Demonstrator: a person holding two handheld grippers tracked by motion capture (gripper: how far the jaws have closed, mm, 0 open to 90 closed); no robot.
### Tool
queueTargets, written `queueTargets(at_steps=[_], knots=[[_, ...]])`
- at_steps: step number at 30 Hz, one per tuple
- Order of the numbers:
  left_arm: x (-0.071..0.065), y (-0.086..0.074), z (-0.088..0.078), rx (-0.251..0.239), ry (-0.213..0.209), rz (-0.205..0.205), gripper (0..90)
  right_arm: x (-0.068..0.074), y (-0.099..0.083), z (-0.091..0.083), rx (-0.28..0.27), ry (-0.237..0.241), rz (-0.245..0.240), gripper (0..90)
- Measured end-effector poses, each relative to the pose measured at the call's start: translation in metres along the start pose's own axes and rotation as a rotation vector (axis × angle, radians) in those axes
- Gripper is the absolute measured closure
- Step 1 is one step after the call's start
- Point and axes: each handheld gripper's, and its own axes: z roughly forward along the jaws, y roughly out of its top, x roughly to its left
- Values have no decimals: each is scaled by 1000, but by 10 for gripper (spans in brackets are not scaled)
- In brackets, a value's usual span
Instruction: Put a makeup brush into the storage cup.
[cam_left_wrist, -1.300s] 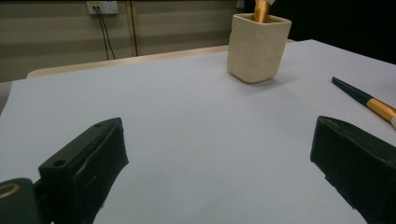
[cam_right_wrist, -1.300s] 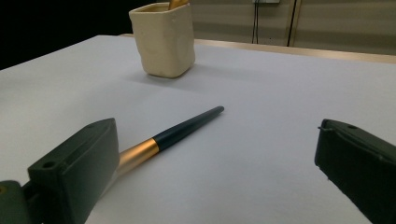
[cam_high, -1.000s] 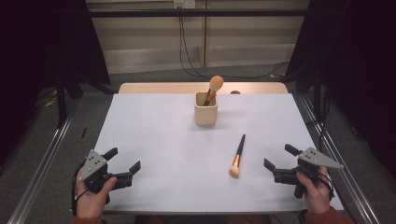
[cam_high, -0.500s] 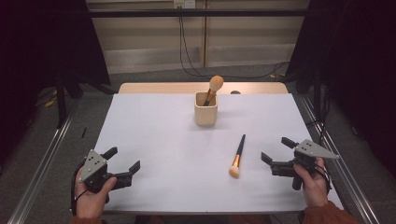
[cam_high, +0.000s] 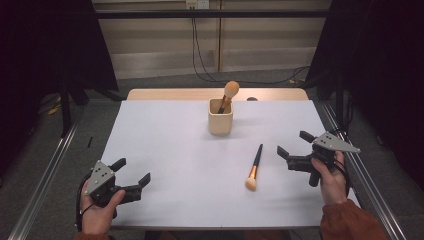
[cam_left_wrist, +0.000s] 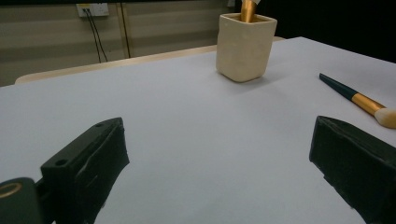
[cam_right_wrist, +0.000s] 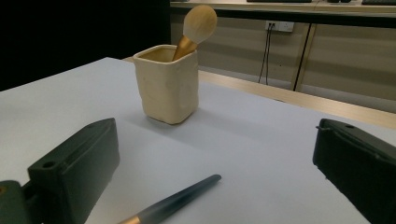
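Lying just left of the right gripper's spread jaws, the brush.

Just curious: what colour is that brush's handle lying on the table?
Dark teal handle, gold band; clearest in the left gripper view.

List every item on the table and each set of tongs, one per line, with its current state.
Loose brush: lying flat on the white table, bristles toward the person, untouched.
Cup: upright, holding one brush.
Brush in the cup: standing bristle-end up, leaning.
Left tongs: open, empty, low over the table's near left corner.
Right tongs: open, empty, pointed toward the loose brush, apart from it.
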Motion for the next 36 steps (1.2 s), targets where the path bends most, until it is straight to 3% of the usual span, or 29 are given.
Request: queueTargets(at_steps=[6, 13, 21, 29, 32, 36], knots=[[0, 0, 0, 3, -1, -5, 41, 4, 10, 15, -7, 25, -13, 7], [1, 0, 0, 6, 2, 5, 40, 4, 19, 34, 2, 20, -25, 14], [1, -1, 0, 10, 9, 8, 39, 0, 25, 54, 22, 5, 1, 25], [2, -1, 1, 17, 11, 3, 39, 3, 31, 70, 32, 28, -11, 17], [3, -1, 2, 22, 6, 14, 40, 3, 33, 74, 50, 40, -20, 9], [3, -1, 2, 23, 8, 14, 39, 2, 37, 78, 113, 75, -23, 1]])
